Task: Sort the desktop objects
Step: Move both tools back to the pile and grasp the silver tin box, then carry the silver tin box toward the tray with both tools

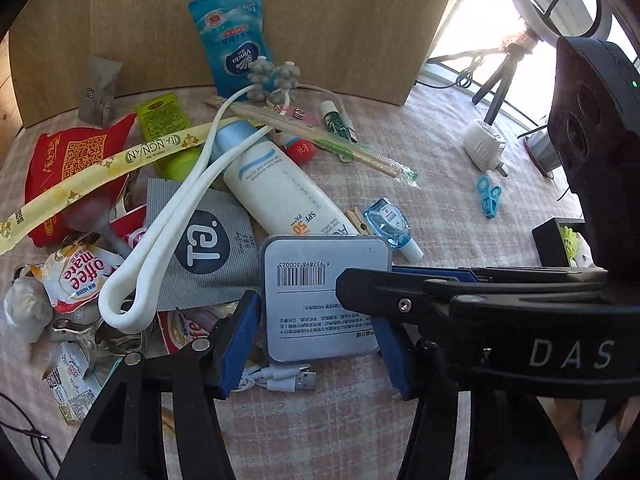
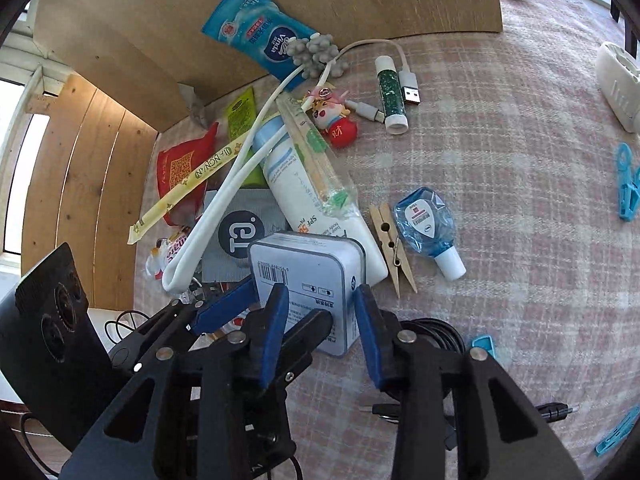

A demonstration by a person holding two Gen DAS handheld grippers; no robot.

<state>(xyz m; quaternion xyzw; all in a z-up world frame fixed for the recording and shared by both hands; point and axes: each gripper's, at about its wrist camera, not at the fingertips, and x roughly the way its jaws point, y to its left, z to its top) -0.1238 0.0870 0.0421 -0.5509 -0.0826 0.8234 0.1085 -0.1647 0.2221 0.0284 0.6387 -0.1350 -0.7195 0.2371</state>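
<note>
A grey-blue square box point(image 1: 324, 252) point(image 2: 308, 258) with a barcode label sits tilted at the near edge of a pile of small items on the checked cloth point(image 2: 500, 200). My left gripper point(image 1: 314, 350) straddles its width, a blue pad against each side edge. My right gripper point(image 2: 322, 326) comes in from the right in the left wrist view. It pinches the box across its thickness, one pad on the label face and one behind the right edge. Its black finger point(image 1: 360, 288) crosses the label. A left finger point(image 2: 224, 304) touches the box's left side.
Behind the box lie a white sunscreen tube point(image 1: 276, 184), a white looped cable point(image 1: 160, 240) and a grey sachet point(image 1: 204, 248). To the right are a wooden peg point(image 2: 392, 248) and a blue bottle point(image 2: 426, 224). A USB cable point(image 1: 280, 380) lies under the box. A cardboard wall point(image 1: 280, 20) closes the back.
</note>
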